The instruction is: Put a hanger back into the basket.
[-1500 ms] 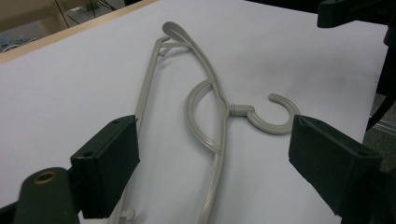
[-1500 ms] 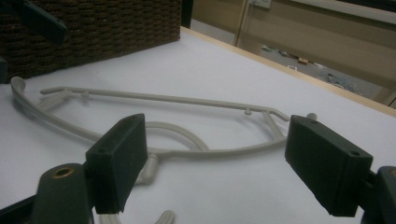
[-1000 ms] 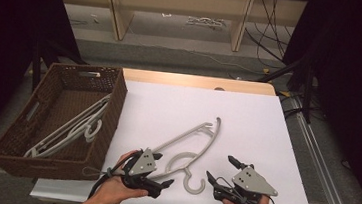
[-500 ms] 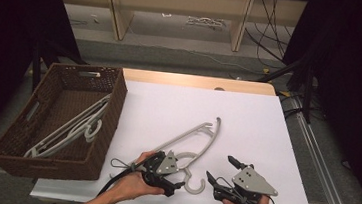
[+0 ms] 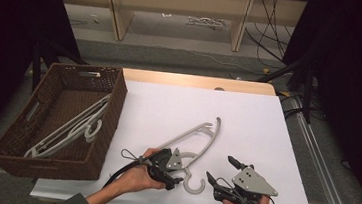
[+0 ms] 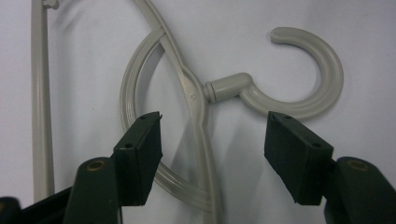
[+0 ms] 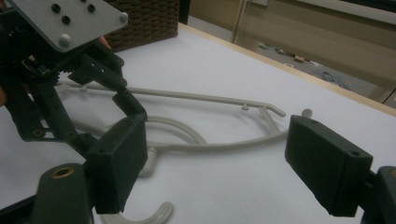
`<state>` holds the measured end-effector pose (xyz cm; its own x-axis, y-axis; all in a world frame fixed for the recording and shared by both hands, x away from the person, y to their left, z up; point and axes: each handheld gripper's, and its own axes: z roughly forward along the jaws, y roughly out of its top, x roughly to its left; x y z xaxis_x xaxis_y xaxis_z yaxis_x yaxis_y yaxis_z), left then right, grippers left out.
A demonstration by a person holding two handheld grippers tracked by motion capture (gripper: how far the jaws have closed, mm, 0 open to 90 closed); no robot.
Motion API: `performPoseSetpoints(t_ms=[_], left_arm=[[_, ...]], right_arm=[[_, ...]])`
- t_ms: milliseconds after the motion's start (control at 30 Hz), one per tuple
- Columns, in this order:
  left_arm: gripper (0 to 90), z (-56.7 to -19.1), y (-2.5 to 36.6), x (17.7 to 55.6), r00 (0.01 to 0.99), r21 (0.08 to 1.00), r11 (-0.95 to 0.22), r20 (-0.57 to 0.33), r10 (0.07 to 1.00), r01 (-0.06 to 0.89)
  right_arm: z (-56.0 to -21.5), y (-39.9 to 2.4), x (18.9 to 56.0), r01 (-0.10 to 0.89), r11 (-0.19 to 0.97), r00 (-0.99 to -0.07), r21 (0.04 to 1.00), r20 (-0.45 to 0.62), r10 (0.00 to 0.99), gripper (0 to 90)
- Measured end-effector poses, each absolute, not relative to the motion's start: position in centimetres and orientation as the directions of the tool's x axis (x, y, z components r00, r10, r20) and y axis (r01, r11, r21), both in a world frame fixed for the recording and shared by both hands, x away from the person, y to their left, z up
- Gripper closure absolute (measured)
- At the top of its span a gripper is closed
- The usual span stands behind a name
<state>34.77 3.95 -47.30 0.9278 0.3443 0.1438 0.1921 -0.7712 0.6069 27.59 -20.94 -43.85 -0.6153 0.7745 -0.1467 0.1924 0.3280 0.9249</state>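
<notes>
A beige plastic hanger (image 5: 202, 133) lies flat on the white table (image 5: 252, 119), its hook (image 5: 194, 186) toward the front edge. My left gripper (image 5: 179, 177) is low over the hanger's neck. In the left gripper view its jaws (image 6: 212, 135) have just been closing and stand either side of the neck (image 6: 196, 100), below the hook (image 6: 322, 88). The pads do not touch the hanger. My right gripper (image 5: 219, 167) rests to the right of the hook, open with nothing between its jaws (image 7: 215, 154). It faces the hanger (image 7: 210, 99).
A brown wicker basket (image 5: 114, 106) stands at the table's left and holds several more beige hangers (image 5: 73, 131). Wooden shelving and cables lie beyond the far edge. Bare white table stretches behind and to the right of the hanger.
My left gripper has moved right, from beside the hanger to over its neck, and its jaws have narrowed. The right gripper and the hanger have stayed put.
</notes>
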Motion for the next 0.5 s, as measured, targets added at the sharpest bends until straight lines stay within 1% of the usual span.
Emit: performPoseSetpoints(t_ms=[67,100,200,333,467,500], left_arm=[[40.4,-47.3,3.8,34.9,0.928,0.599,-0.776,0.140,0.345,0.198],[41.3,-47.3,3.8,35.1,0.934,0.591,-0.784,0.138,0.330,0.189],[44.4,-47.4,3.6,35.3,0.932,0.585,-0.787,0.135,0.336,0.198],[50.9,-47.4,3.5,35.7,0.939,0.561,-0.803,0.125,0.321,0.200],[55.5,-47.4,3.4,35.9,0.939,0.556,-0.802,0.103,0.328,0.219],[57.9,-47.3,3.4,36.0,0.941,0.546,-0.809,0.102,0.323,0.218]], right_arm=[[-43.8,-20.9,27.6,0.192,0.326,-0.616,0.926,-0.145,0.774,22.1],[-43.9,-20.9,27.6,0.193,0.327,-0.617,0.925,-0.145,0.773,22.1],[-43.8,-20.9,27.5,0.197,0.334,-0.621,0.922,-0.147,0.770,22.1],[-43.9,-20.9,27.6,0.195,0.333,-0.621,0.923,-0.146,0.770,22.1],[-43.8,-20.9,27.6,0.190,0.331,-0.620,0.924,-0.148,0.771,22.1],[-43.9,-20.8,27.6,0.194,0.331,-0.620,0.923,-0.146,0.771,22.1]])
